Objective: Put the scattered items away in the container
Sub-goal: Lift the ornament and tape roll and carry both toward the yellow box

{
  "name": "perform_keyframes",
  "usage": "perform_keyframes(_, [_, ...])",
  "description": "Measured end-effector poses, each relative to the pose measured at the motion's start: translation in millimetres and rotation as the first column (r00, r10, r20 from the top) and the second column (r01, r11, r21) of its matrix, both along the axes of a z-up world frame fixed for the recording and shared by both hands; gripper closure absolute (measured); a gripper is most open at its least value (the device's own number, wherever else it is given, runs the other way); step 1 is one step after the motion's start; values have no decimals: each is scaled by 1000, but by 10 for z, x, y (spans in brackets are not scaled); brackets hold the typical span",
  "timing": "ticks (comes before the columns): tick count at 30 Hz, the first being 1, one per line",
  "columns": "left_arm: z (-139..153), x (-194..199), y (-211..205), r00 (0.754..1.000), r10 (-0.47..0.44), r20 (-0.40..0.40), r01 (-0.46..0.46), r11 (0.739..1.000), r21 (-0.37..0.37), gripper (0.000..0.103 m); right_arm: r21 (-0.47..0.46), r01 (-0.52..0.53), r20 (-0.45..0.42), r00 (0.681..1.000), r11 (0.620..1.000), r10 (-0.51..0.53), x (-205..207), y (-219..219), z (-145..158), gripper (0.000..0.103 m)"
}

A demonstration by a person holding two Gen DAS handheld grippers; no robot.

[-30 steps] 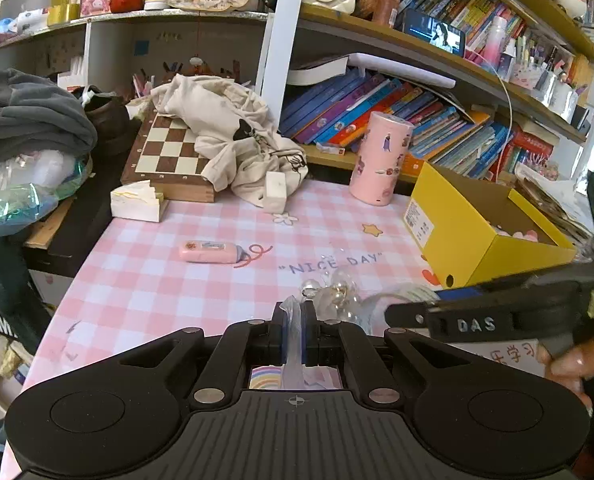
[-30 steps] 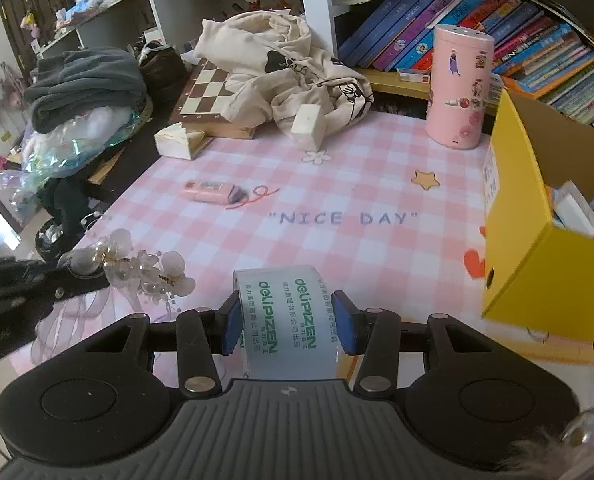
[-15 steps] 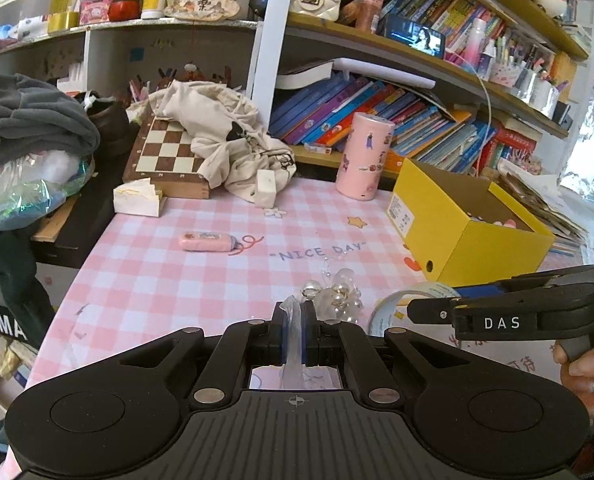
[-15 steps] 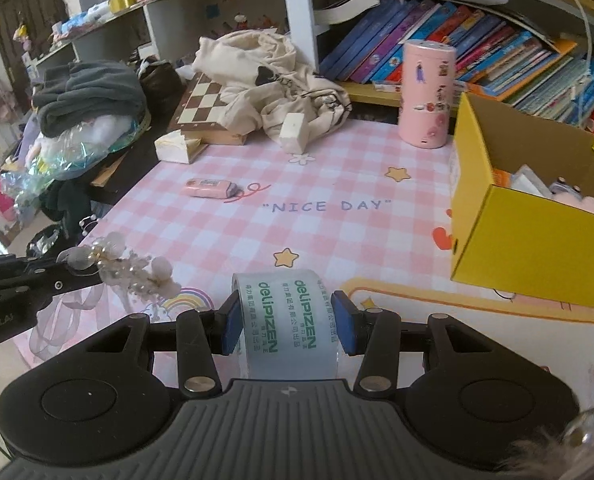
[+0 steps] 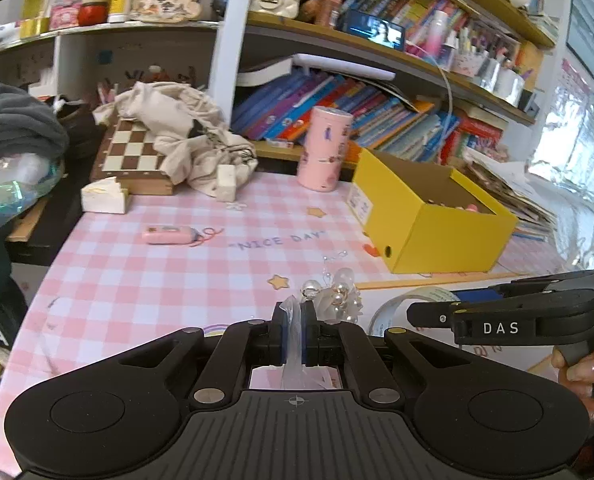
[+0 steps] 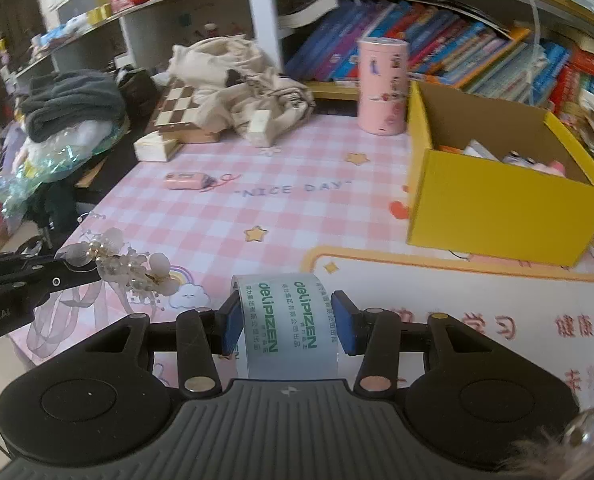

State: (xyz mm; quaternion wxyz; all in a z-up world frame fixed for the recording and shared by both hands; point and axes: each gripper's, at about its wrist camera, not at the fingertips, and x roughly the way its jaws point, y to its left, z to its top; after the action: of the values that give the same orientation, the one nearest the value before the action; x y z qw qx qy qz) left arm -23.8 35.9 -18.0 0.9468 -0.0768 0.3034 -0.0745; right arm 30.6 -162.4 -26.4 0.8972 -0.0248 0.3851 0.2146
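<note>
Tape roll [image 6: 287, 322] clamped in my right gripper [image 6: 287, 320], beaded hairpiece [image 5: 335, 296] pinched in left gripper [image 5: 293, 334]; I should clear yellow box [image 6: 497, 196] rim before releasing.

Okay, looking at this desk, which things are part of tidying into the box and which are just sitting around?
Part of the job:
- yellow box, the container
- roll of tape, held in the right gripper
- pearl hair clip, its ribbon pinched in the left gripper
- small pink case, loose on the tablecloth

Just lying about:
- chessboard
- beige cloth bag
- pink canister
- shelved books
</note>
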Motion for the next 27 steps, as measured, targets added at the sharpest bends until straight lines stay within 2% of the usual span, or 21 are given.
perform_keyframes(13, [1, 47, -269, 996, -93, 0, 93, 996, 5, 99, 1, 95, -1, 995, 995, -95, -130, -329, 0, 59])
perform_keyframes(27, [51, 133, -524, 992, -126, 12, 126, 992, 14, 99, 4, 127, 16, 992, 992, -127, -114, -603, 36, 59])
